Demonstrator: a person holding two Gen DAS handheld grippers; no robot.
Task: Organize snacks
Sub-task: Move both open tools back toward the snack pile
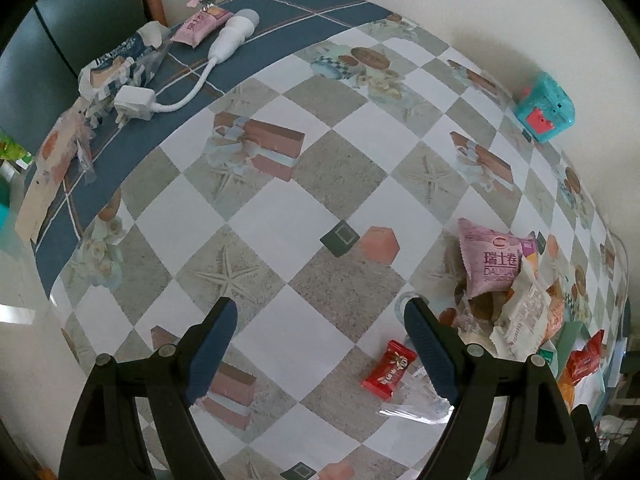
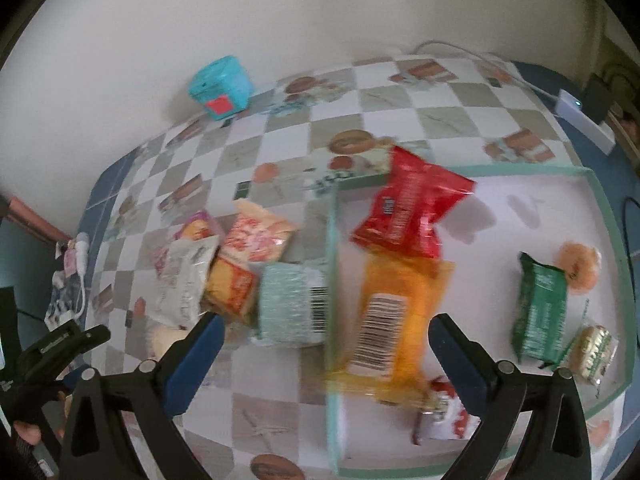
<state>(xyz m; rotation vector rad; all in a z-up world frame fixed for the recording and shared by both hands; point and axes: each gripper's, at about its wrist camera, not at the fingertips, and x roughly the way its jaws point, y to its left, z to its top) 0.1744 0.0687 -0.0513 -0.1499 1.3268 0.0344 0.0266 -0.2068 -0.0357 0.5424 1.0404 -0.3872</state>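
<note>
- Left gripper (image 1: 320, 350) hangs over the checkered tablecloth (image 1: 280, 184), jaws spread wide with only bare cloth between them.
- Just beside its right finger lies a small red candy (image 1: 389, 369), next to a scrap of clear wrapper (image 1: 420, 400).
- Ahead and to the right of that finger sits the snack pile, a pink Swiss-roll packet (image 1: 490, 262) on top and a white crinkled packet (image 1: 520, 312) in front of it.
- Far ahead on the left, a white charger (image 1: 134, 102) and another pink packet (image 1: 202, 24); far right, a teal box (image 1: 544, 108).
- Right gripper (image 2: 326, 352) is spread wide too, nothing pinched.
- Between its fingers and a little ahead, an orange packet (image 2: 396, 308) lies blurred across the wall of the mint-rimmed tray (image 2: 600, 216), and a red packet (image 2: 412, 208) is just beyond it.
- To the right in the tray: a green packet (image 2: 542, 312).
- Left of the tray wall, a mint-green packet (image 2: 292, 304) and the loose pile.
</note>
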